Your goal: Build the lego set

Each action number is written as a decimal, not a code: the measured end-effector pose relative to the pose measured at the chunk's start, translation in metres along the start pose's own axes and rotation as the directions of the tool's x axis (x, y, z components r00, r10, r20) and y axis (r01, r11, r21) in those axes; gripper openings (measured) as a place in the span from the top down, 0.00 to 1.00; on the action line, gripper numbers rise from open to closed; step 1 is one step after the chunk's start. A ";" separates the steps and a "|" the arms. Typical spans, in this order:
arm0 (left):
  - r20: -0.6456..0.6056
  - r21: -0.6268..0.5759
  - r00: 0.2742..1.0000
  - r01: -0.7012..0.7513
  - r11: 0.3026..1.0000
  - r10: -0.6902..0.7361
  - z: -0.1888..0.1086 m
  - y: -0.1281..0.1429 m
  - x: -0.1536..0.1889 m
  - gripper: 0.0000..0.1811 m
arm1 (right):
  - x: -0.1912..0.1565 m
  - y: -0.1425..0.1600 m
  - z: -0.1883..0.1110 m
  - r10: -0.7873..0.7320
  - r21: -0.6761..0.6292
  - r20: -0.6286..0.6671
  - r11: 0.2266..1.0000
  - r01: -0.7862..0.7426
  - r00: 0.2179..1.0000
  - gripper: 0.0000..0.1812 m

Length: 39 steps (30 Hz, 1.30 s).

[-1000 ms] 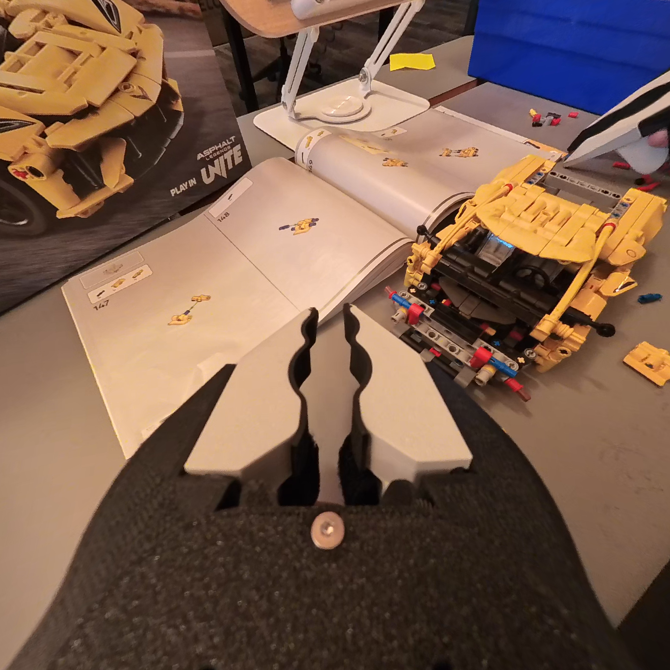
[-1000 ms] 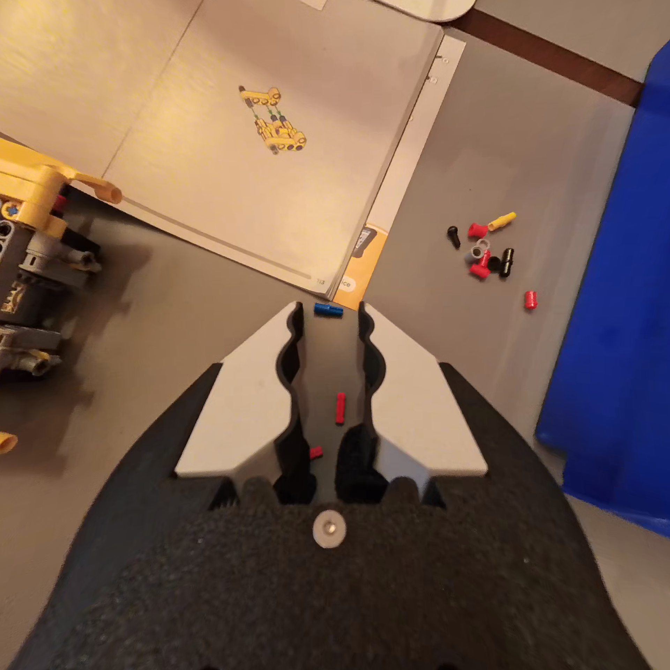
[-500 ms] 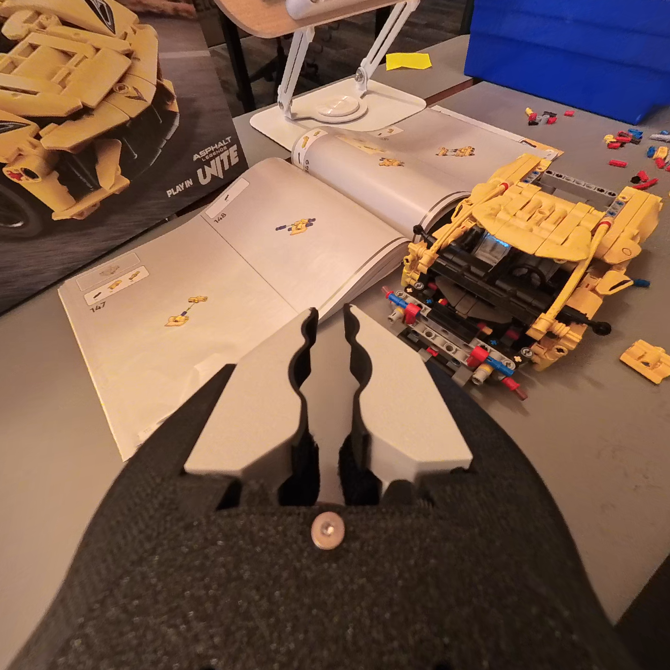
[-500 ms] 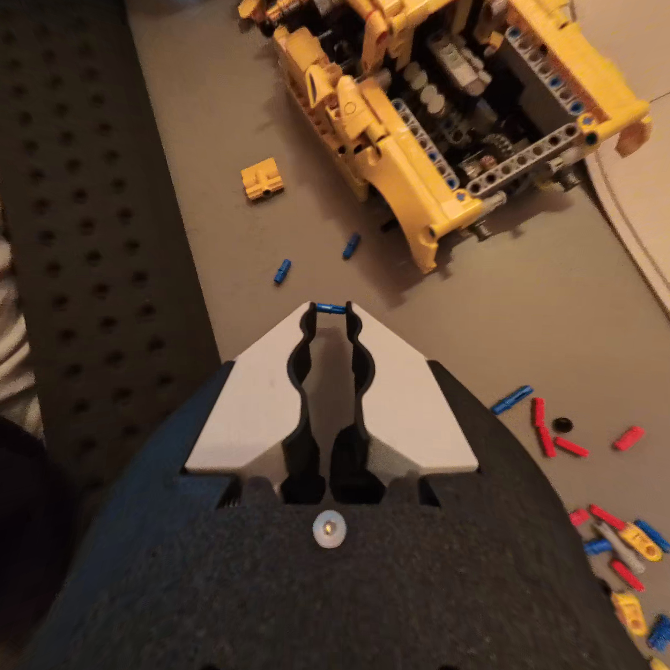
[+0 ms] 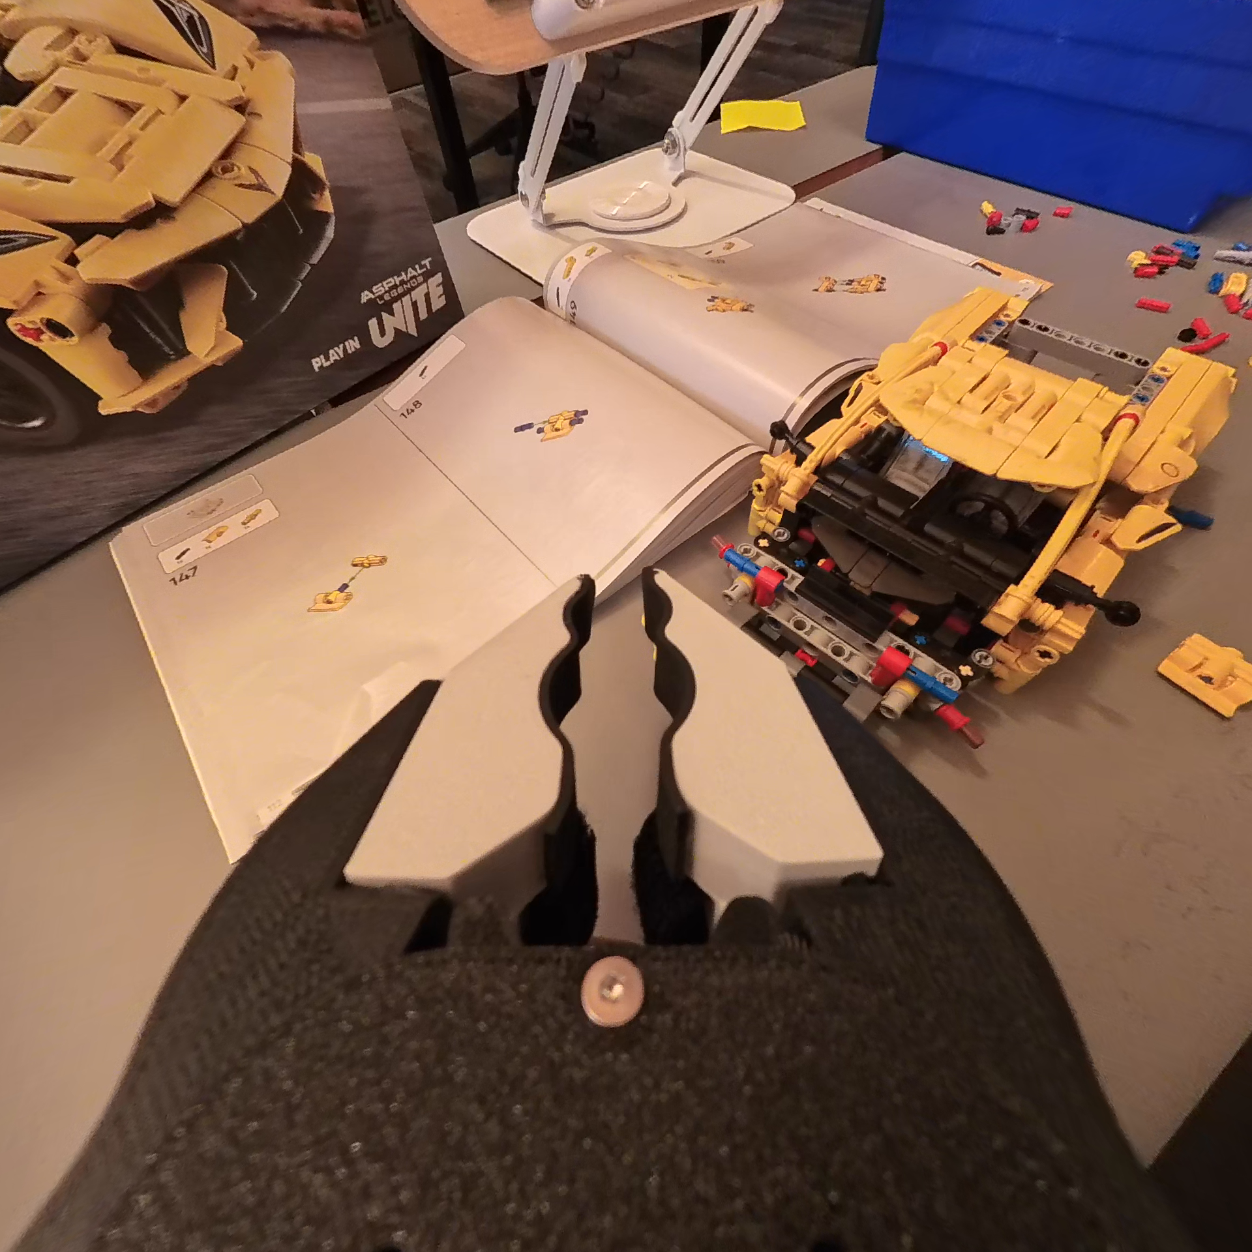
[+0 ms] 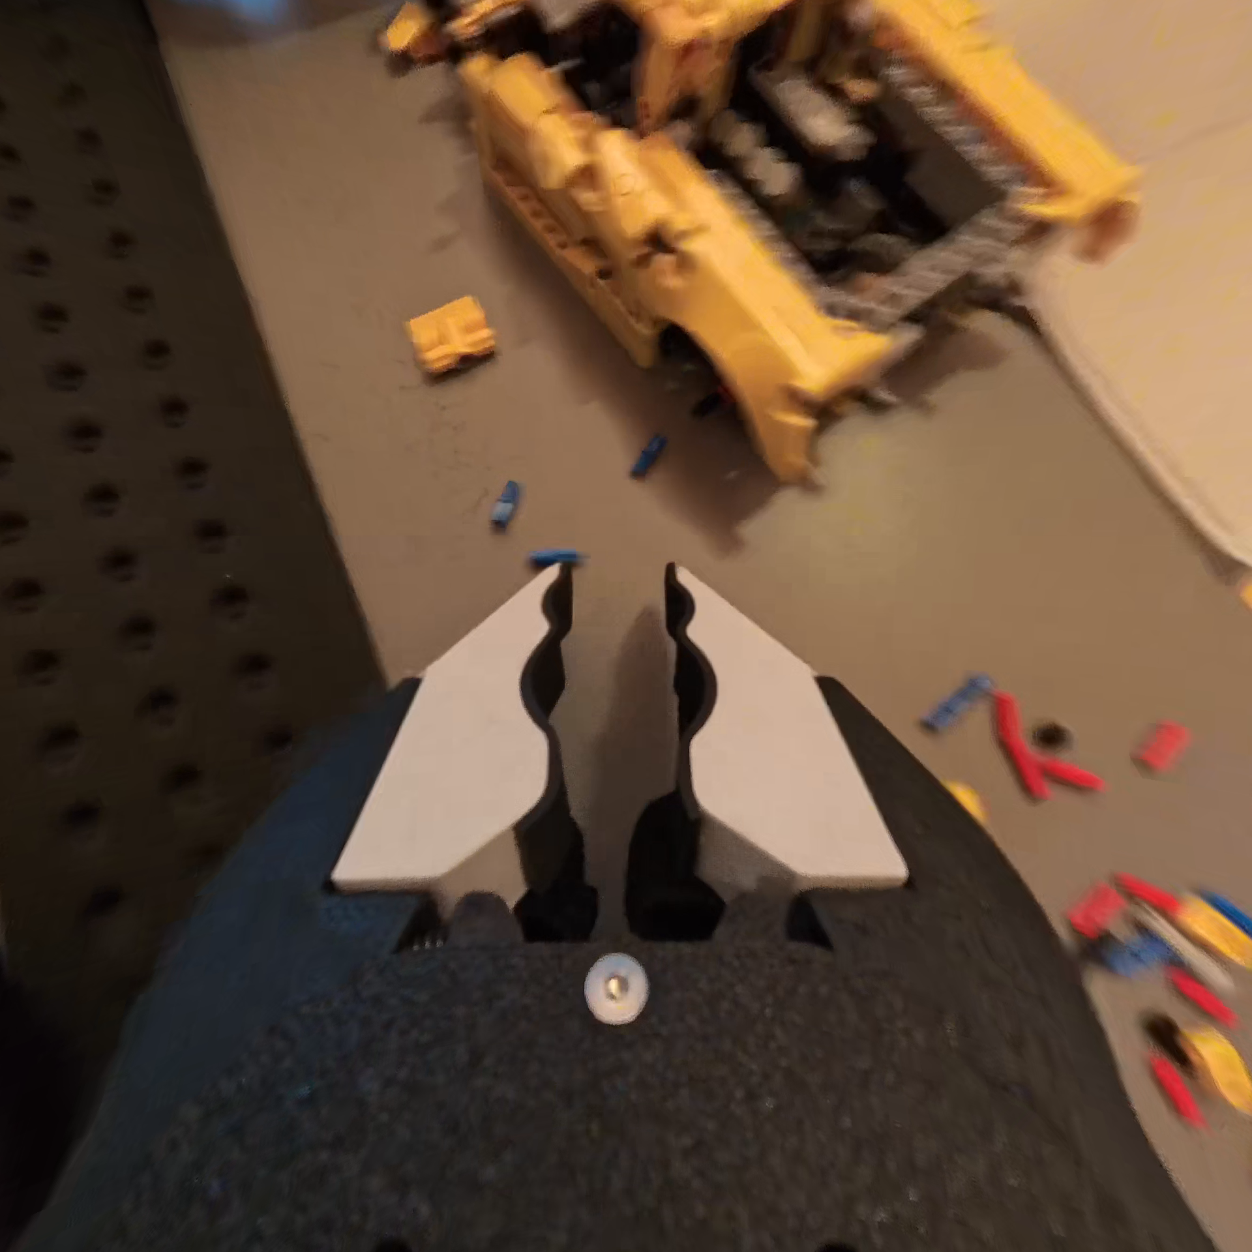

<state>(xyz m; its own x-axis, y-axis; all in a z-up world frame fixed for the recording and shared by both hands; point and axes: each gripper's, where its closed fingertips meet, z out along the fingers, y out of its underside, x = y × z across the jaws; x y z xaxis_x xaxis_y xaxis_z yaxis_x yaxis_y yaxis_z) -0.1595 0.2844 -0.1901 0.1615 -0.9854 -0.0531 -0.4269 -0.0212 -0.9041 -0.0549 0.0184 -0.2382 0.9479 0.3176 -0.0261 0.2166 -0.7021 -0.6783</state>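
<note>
two hand-held grippers show. the left hand-held gripper hovers over the open instruction booklet, jaws slightly parted and empty. the right hand-held gripper is spread, gripping nothing; a blue pin lies just off its left fingertip (the view is blurred). the yellow lego car sits on the grey surface beside the booklet, loose pins beyond it.

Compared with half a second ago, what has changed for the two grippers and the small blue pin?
The right gripper opened its fingers and let go of the blue pin, which now sits just off the tip of the left finger instead of being clamped across both tips. The left gripper stayed as it was, empty, with a narrow gap, above the instruction booklet beside the yellow car.
</note>
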 end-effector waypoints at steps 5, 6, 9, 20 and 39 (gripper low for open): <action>0.000 -0.001 1.000 -0.003 1.000 0.003 0.000 0.000 0.000 0.92 | 0.130 0.042 -0.067 0.296 0.068 -0.446 0.952 -0.298 0.845 0.85; 0.000 -0.003 1.000 -0.004 1.000 0.004 0.000 0.000 0.001 0.92 | 0.145 0.052 -0.074 0.347 0.082 -0.479 0.932 -0.353 0.806 0.85; 0.008 -0.005 1.000 -0.008 1.000 0.008 0.000 0.001 -0.001 0.92 | 0.168 0.073 -0.078 0.419 0.098 -0.522 0.895 -0.436 0.743 0.84; 0.015 -0.003 1.000 -0.009 1.000 0.009 0.001 0.000 -0.003 0.92 | 0.171 0.078 -0.059 0.401 0.030 -0.521 0.891 -0.454 0.753 0.92; 0.027 0.000 0.999 -0.041 0.999 0.041 0.000 0.000 0.000 0.93 | -0.018 0.013 0.006 0.000 -0.068 -0.010 0.998 -0.001 1.000 0.92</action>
<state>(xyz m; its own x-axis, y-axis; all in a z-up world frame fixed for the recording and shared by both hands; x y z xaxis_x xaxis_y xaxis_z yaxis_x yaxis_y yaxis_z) -0.1595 0.2842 -0.1899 0.1677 -0.9806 -0.1017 -0.4335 0.0193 -0.9009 -0.0708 0.0070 -0.2511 0.9502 0.3111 -0.0185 0.2315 -0.7443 -0.6264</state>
